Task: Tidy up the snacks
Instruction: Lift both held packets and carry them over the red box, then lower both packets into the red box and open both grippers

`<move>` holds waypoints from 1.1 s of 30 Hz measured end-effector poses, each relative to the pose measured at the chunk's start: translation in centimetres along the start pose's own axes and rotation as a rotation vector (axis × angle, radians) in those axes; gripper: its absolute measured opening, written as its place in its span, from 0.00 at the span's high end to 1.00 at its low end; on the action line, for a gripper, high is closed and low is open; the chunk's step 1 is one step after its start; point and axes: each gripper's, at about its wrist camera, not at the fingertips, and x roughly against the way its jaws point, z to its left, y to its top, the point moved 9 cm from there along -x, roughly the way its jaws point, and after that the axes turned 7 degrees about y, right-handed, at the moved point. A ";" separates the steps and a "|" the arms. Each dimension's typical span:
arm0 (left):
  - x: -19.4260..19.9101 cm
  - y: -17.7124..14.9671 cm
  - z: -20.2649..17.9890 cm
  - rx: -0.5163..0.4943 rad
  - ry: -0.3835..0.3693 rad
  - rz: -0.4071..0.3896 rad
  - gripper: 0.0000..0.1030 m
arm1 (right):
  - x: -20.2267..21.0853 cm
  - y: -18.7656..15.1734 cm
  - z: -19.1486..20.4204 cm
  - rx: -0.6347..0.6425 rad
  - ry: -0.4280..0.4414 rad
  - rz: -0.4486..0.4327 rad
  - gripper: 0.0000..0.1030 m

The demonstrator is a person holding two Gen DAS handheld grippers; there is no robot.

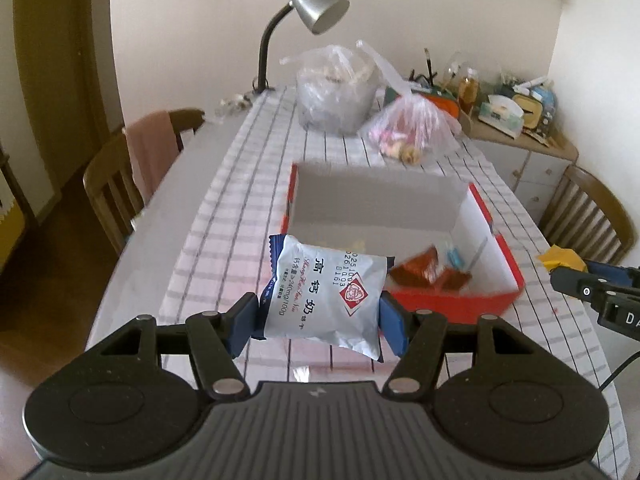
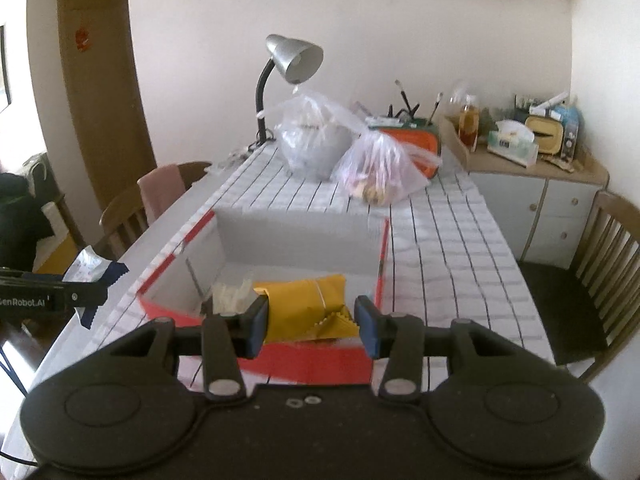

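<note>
My left gripper [image 1: 318, 322] is shut on a white and blue snack packet [image 1: 324, 292], held in the air in front of the near left corner of a red box [image 1: 496, 240] with white inner walls. Brown wrapped snacks [image 1: 428, 272] lie inside the box. In the right wrist view, my right gripper [image 2: 312, 322] is shut on a yellow snack packet [image 2: 308, 304], held above the near wall of the red box [image 2: 380, 264]. Pale wrappers [image 2: 232, 298] show inside it. Each gripper also appears at the edge of the other's view: right gripper [image 1: 560, 276], left gripper [image 2: 100, 292].
The table carries a checked cloth [image 2: 440, 232]. Behind the box stand two clear plastic bags [image 2: 312, 140] [image 2: 380, 168] and a silver desk lamp [image 2: 292, 58]. Wooden chairs [image 2: 600, 264] [image 1: 116, 176] flank the table, and a cluttered cabinet [image 2: 532, 168] fills the far right corner.
</note>
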 end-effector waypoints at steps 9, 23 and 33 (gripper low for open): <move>-2.7 3.9 -0.6 -0.001 0.036 -0.027 0.38 | -4.3 1.9 -0.8 0.012 -0.017 0.014 0.57; -10.3 5.3 -3.1 -0.033 0.035 0.046 0.38 | -11.9 -0.3 -2.2 0.009 -0.028 0.129 0.57; -14.5 3.4 -4.2 -0.081 0.040 0.117 0.38 | -15.2 -2.4 -2.5 0.025 -0.061 0.199 0.57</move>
